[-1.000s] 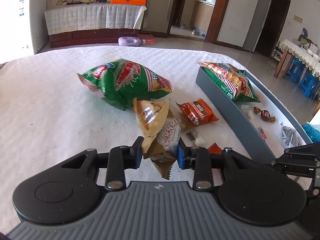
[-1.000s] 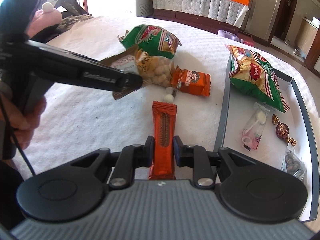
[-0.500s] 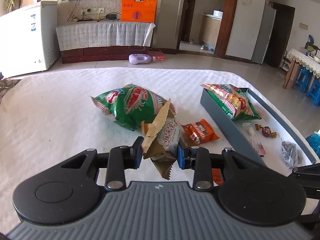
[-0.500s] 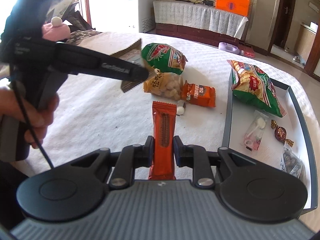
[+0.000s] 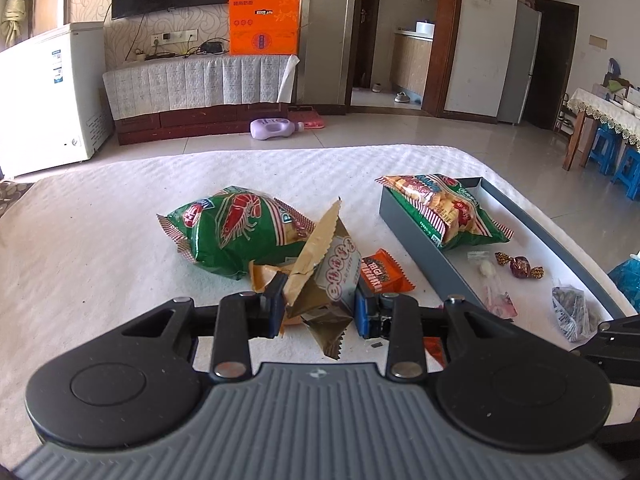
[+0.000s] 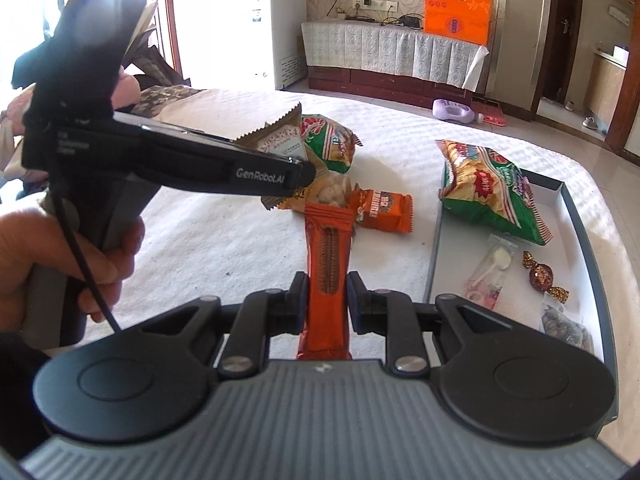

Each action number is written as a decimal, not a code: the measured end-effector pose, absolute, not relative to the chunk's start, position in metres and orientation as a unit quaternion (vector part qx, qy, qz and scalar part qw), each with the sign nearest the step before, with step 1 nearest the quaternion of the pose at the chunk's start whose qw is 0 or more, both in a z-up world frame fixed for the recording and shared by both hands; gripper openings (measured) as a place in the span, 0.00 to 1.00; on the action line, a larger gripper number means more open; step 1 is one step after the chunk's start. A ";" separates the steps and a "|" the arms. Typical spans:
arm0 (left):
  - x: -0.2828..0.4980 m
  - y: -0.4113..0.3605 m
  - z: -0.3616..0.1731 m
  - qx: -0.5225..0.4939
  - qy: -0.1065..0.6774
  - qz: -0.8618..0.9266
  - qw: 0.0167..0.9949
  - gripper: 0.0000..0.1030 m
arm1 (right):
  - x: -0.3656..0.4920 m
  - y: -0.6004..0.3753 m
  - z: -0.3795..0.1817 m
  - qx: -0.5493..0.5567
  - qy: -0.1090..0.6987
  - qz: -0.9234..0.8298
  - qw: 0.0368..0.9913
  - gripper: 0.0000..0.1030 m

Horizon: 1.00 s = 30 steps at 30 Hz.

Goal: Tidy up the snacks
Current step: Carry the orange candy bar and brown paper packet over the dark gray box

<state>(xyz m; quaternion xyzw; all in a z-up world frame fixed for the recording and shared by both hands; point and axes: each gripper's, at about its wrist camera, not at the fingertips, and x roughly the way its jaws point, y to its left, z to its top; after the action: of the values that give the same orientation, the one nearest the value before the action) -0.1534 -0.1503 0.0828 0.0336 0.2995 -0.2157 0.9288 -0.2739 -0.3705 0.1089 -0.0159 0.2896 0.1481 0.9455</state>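
Observation:
My left gripper (image 5: 318, 309) is shut on a brown and white snack packet (image 5: 324, 276), held up off the white bed cover. The right wrist view shows the same packet (image 6: 280, 140) from the side, poking out past the left gripper's black finger. My right gripper (image 6: 327, 300) is shut on a long orange wafer bar (image 6: 327, 264), which stands upright between its pads. A grey tray (image 6: 434, 248) lies at the right with a green chip bag (image 6: 492, 188), a wrapped candy (image 6: 541, 276) and small packets. A green shrimp-chip bag (image 5: 236, 228) and an orange snack pack (image 5: 382, 274) lie on the cover.
A yellow bag of round snacks (image 6: 332, 196) lies beside the orange pack. A person's hand (image 6: 44, 248) grips the left gripper's handle at the left edge. Beyond the bed are a white freezer (image 5: 44, 96), a low cabinet with an orange box (image 5: 264, 26), and a purple bottle (image 5: 272, 128) on the floor.
Both grippers have risen, each still holding its snack. The brown packet has come up clear of the yellow bag, and the room beyond the bed shows more.

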 end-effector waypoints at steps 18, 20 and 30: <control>-0.155 -0.162 0.083 0.046 0.292 -0.215 0.931 0.38 | -0.278 -0.380 0.111 -0.009 0.284 0.143 0.948 0.24; -0.154 -0.163 0.084 0.046 0.290 -0.215 0.931 0.38 | -0.279 -0.380 0.112 -0.008 0.283 0.143 0.948 0.24; -0.160 -0.178 0.086 0.057 0.279 -0.229 0.931 0.38 | -0.280 -0.388 0.113 -0.002 0.280 0.135 0.951 0.24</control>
<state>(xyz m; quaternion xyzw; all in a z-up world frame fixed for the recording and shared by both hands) -0.1598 -0.1784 0.0856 0.0566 0.2791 -0.2289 0.9309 -0.2798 -0.3881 0.1131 -0.0024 0.2799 0.1348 0.9505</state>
